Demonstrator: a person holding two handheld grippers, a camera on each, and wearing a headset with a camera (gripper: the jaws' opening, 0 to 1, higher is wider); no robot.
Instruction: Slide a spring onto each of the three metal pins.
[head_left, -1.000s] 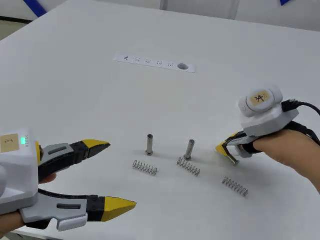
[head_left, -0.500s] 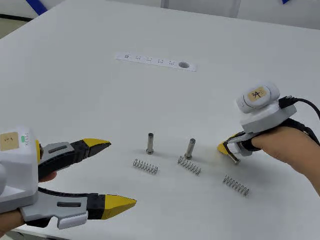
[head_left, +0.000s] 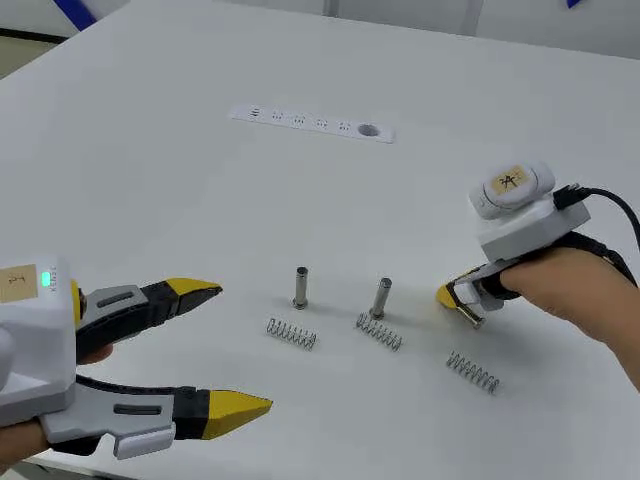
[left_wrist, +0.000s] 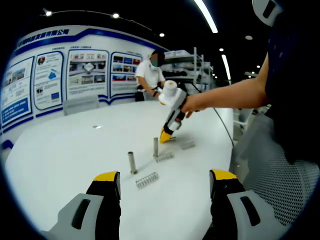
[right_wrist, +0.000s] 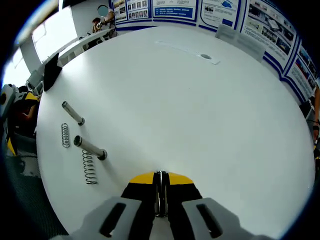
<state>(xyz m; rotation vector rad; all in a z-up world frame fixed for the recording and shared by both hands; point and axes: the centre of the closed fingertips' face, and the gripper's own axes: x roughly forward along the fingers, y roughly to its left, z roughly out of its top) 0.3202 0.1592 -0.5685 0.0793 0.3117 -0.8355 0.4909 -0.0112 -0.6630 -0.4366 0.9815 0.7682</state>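
Two metal pins (head_left: 301, 287) (head_left: 381, 297) stand upright on the white table (head_left: 150, 170). Three springs lie flat in front of them: one at the left (head_left: 291, 334), one in the middle (head_left: 379, 333), one at the right (head_left: 471, 372). My right gripper (head_left: 455, 299) is shut on a third pin (head_left: 468, 317), held low over the table to the right of the standing pins; its own view shows the thin metal (right_wrist: 160, 192) between the closed jaws. My left gripper (head_left: 228, 348) is wide open and holds nothing, left of the springs, with both pins (left_wrist: 132, 162) (left_wrist: 155, 147) ahead of it.
A white socket strip (head_left: 310, 122) is set in the table further back. A black cable (head_left: 610, 210) runs from the right gripper. Near the table's far side stands another person (left_wrist: 150, 75). The table's near edge (head_left: 60, 462) lies under my left gripper.
The right gripper has tipped slightly, its top shifting up and left, still shut on the pin. The left gripper, standing pins and springs have not moved.
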